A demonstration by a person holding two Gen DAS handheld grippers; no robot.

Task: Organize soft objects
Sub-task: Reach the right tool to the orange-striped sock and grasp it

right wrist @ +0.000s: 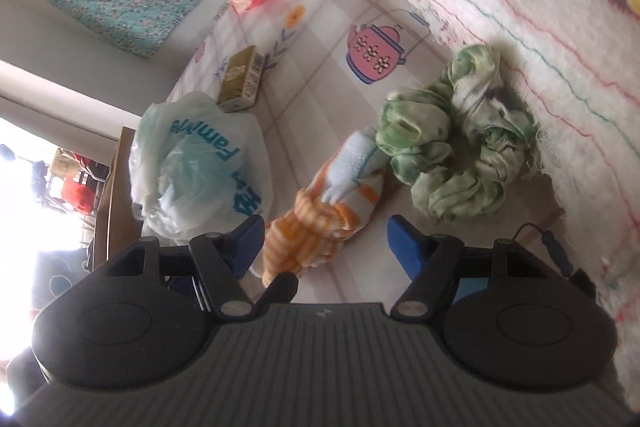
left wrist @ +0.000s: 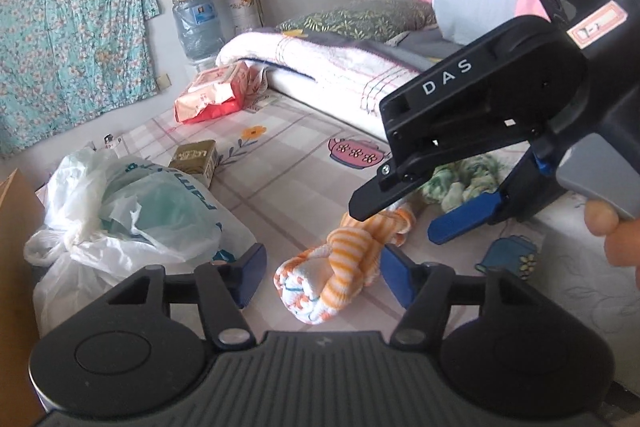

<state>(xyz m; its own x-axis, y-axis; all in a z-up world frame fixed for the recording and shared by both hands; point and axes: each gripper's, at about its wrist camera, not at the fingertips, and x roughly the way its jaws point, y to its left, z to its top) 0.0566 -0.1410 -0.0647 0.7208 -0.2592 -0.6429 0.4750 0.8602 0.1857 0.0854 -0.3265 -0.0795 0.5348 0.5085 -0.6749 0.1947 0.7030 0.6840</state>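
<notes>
- So, the orange-striped rolled cloth (left wrist: pixel 336 267) is a soft terry bundle, white with orange stripes and a bit of teal, lying on the checked cartoon-print bedsheet (left wrist: pixel 296 155) near the middle.
- The left gripper (left wrist: pixel 322 273) has its blue pads spread either side of the near end of that roll, no contact that I can see.
- The right gripper (right wrist: pixel 326 243) is also spread, fingers straddling the roll's far end without pinching it.
- Just right of the roll sits a crumpled green tie-dye cloth (right wrist: pixel 452 143), all scrunchy folds, touching the frayed edge of a fluffy white blanket (right wrist: pixel 520 7) with thin coloured lines.
- To the left there's a crinkly translucent plastic bag (left wrist: pixel 132 211), partly cut off by the gripper body.
- A small gold carton (left wrist: pixel 196 159) stands beyond the bag; its print is too blurry to read.
</notes>
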